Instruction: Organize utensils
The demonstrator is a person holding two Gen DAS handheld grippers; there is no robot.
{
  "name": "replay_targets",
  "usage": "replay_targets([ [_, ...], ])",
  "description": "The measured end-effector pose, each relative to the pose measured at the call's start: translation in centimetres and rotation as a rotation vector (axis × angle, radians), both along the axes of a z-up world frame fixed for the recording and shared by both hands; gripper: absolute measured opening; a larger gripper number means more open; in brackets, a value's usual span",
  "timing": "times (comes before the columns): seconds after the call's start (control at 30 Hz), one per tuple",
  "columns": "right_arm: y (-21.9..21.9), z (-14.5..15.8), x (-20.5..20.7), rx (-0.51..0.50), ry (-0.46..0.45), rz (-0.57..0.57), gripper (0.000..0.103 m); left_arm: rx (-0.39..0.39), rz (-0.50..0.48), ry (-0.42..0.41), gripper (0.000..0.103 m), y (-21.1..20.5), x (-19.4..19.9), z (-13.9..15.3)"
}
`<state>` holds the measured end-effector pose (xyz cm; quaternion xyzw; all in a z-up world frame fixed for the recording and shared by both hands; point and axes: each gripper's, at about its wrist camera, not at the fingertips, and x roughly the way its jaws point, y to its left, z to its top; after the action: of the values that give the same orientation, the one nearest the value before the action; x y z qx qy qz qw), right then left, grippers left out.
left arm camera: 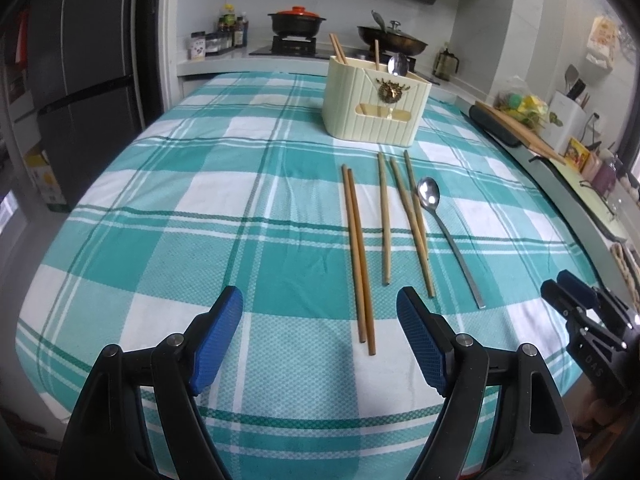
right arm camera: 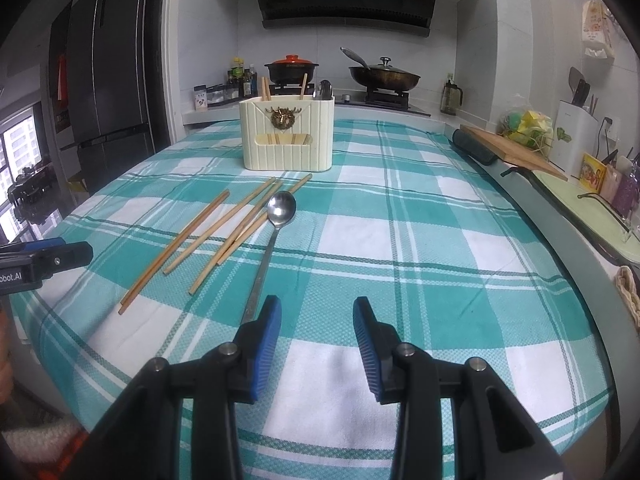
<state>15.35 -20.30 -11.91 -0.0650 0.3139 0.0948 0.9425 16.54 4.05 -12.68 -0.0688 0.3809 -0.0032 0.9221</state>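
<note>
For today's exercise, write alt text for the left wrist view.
Five wooden chopsticks and a metal spoon lie on a teal checked tablecloth before a cream utensil holder. The open left gripper hovers near them, empty.

Counted on the checked cloth [left arm camera: 160, 184]: five loose chopsticks [left arm camera: 386, 216] and one loose spoon [left arm camera: 429, 194], the spoon at 3 o'clock of the sticks. One cream holder [left arm camera: 376, 100] is noted at 12 o'clock; three chopsticks [left arm camera: 338, 49] and one spoon [left arm camera: 398, 65] are counted inside it.
</note>
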Motion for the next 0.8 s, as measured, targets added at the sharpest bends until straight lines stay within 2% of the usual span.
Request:
replay_targets([
  [0.2, 0.5, 0.4, -0.4, -0.008, -0.019, 0.022, 0.038, 0.005, -0.001, 0.01, 0.081, -0.1, 0.6, -0.1],
  [0.4, 0.3, -0.2, -0.3, -0.009, 0.011, 0.027, 0.038, -0.005, 0.012, 0.026, 0.081, 0.2, 0.8, -0.4],
  [0.8, 0.6, -0.3, -0.3, -0.01, 0.005, 0.045, 0.038, -0.02, 0.015, 0.053, 0.084, 0.7, 1.8, -0.9],
])
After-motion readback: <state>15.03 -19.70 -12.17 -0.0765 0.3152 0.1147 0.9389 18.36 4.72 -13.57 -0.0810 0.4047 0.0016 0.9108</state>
